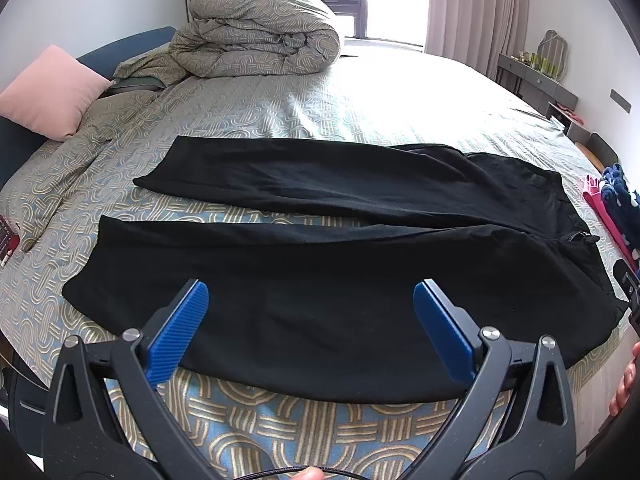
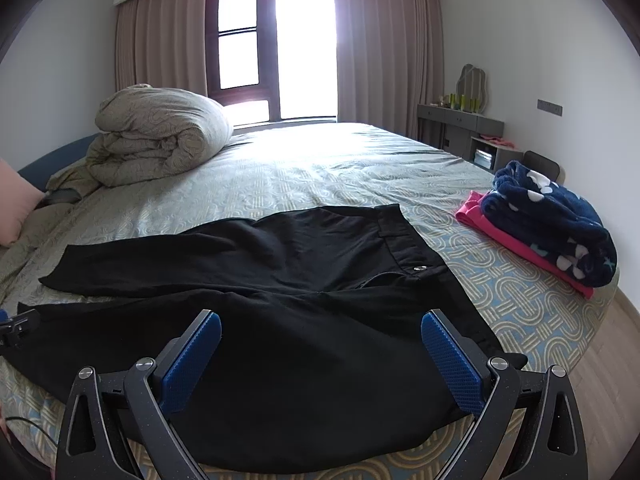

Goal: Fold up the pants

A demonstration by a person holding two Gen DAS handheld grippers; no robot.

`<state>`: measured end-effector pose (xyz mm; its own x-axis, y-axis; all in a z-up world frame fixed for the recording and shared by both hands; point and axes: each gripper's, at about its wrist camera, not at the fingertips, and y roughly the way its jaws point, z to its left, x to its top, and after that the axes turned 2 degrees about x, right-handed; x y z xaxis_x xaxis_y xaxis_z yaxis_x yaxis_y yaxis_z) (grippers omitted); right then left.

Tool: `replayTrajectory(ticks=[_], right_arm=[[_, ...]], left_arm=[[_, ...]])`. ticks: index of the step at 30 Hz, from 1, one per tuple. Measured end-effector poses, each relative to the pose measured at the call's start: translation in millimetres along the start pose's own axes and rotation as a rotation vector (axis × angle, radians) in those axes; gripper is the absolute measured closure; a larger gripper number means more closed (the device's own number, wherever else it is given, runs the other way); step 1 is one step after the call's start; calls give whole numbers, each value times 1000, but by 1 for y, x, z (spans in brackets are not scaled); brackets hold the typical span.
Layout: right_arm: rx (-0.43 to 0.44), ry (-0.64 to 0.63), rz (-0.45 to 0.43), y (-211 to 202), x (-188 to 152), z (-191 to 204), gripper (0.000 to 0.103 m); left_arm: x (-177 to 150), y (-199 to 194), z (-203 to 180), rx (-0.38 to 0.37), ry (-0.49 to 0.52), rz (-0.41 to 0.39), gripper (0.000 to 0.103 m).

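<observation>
From my left claw (image 1: 311, 300), fingers spread wide and empty, the black pants (image 1: 320, 248) lie flat across the bed (image 1: 248, 108), legs apart, near leg just below me; I should pinch its near edge cleanly. From my right claw (image 2: 320, 334), also spread and empty, the waistband (image 2: 404, 240) sits ahead; I'd grip the near hip edge and lift evenly with the left.

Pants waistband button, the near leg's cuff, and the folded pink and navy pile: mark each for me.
waistband button (image 2: 419, 268), right wrist view, on the metal snap.
near leg's cuff (image 1: 86, 264), left wrist view, on the hem end of the leg.
pink and navy pile (image 2: 560, 224), right wrist view, on the navy fleece on top.
</observation>
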<state>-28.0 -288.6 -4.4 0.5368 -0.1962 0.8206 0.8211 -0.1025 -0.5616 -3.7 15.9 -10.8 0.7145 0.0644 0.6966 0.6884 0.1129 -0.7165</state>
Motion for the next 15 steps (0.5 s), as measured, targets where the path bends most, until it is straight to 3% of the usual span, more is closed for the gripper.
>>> replayTrajectory(ticks=[9, 15], right_arm=[[-13, 1, 16, 0, 0, 1, 1], [-36, -3, -7, -10, 3, -4, 1]], left_arm=[[3, -3, 13, 5, 11, -22, 1], [34, -39, 79, 160, -79, -151, 1]])
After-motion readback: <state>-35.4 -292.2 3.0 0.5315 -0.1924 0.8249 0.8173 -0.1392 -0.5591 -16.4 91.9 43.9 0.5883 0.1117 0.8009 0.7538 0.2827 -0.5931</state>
